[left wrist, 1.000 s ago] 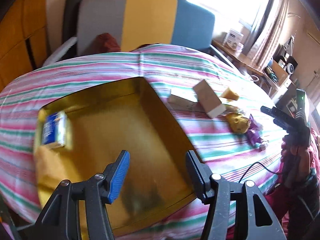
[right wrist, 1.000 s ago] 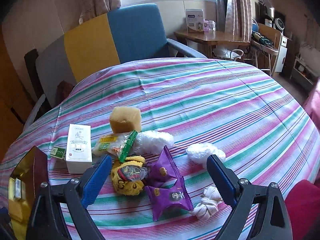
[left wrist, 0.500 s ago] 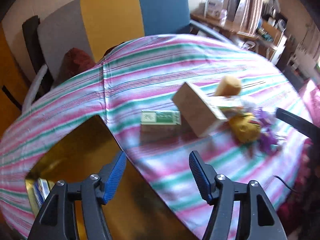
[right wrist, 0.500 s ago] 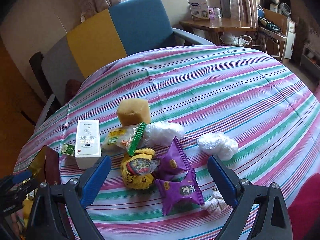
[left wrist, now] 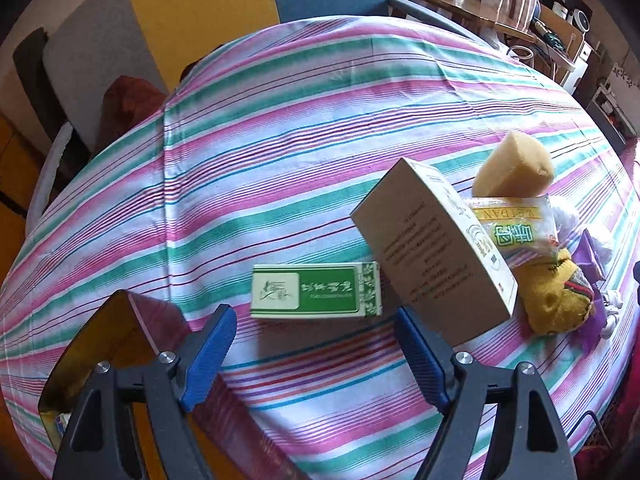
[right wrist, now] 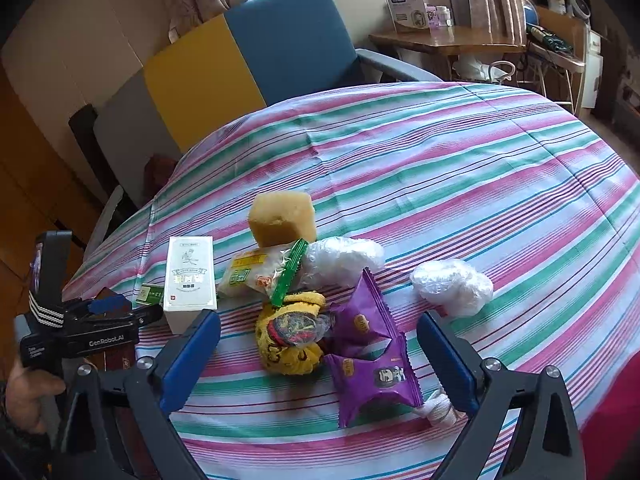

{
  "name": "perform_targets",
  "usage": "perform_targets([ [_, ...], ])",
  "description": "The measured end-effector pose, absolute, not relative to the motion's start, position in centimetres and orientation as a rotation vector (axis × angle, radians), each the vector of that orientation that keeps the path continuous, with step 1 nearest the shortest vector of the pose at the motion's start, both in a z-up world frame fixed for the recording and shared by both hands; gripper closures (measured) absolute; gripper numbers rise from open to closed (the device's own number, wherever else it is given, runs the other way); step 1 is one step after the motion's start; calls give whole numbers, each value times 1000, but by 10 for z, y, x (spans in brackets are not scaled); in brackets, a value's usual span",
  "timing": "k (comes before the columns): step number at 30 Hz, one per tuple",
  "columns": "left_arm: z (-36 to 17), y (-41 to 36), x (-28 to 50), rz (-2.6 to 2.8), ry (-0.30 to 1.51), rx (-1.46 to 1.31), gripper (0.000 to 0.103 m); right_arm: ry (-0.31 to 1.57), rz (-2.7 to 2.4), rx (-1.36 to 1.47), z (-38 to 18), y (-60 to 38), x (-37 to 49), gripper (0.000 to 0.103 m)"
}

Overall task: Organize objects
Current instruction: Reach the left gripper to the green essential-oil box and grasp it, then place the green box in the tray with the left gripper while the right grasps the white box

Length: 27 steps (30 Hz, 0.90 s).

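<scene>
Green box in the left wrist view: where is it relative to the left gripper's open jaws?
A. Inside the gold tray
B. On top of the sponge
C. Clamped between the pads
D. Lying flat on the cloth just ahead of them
D: the green box lies flat on the striped tablecloth, ahead of the left gripper, whose pads do not touch it.

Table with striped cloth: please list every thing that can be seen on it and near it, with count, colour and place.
green flat carton: 1, green-white, before left gripper
tall white box: 1, white, standing beside carton
sponge block: 1, tan, behind pile
noodle packet: 1, yellow-clear, leaning on sponge
clear plastic wads: 2, whitish, right of pile
yellow knit toy: 1, pile middle
purple snack packets: 2, near right gripper
gold tray: 1, left edge
armchair: 1, grey-yellow-blue, behind table
left gripper: open
right gripper: open
</scene>
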<state>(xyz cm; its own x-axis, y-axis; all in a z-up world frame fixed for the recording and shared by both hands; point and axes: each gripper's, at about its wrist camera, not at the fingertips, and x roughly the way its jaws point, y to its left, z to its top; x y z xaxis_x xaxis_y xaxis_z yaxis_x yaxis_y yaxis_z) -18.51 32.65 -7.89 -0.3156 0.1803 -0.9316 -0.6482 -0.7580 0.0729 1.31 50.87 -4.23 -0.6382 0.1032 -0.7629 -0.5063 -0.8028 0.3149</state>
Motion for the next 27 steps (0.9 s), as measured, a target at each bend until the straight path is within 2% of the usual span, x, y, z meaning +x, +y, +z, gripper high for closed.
perform_targets([
  [5,-88,336,-191,2108,632,-1415,22,732,2457,-1112,-44,508,12,3],
  [7,-93,333,-196,2107,599,-1450,30,723,2458,-1116,-44,507,12,3],
  [10,-91,326,-198,2105,521,-1459,31,711,2453,-1129,-45,507,10,3],
  [20,-26,269,-130,2175,436,-1176,31,584,2488,-1181,-47,490,3,4],
  [25,-4,214,-98,2208,354,-1111,31,466,2538,-1221,-47,471,-5,7],
  [27,3,187,-90,2239,299,-1104,31,421,2562,-1246,-47,460,-10,12],
])
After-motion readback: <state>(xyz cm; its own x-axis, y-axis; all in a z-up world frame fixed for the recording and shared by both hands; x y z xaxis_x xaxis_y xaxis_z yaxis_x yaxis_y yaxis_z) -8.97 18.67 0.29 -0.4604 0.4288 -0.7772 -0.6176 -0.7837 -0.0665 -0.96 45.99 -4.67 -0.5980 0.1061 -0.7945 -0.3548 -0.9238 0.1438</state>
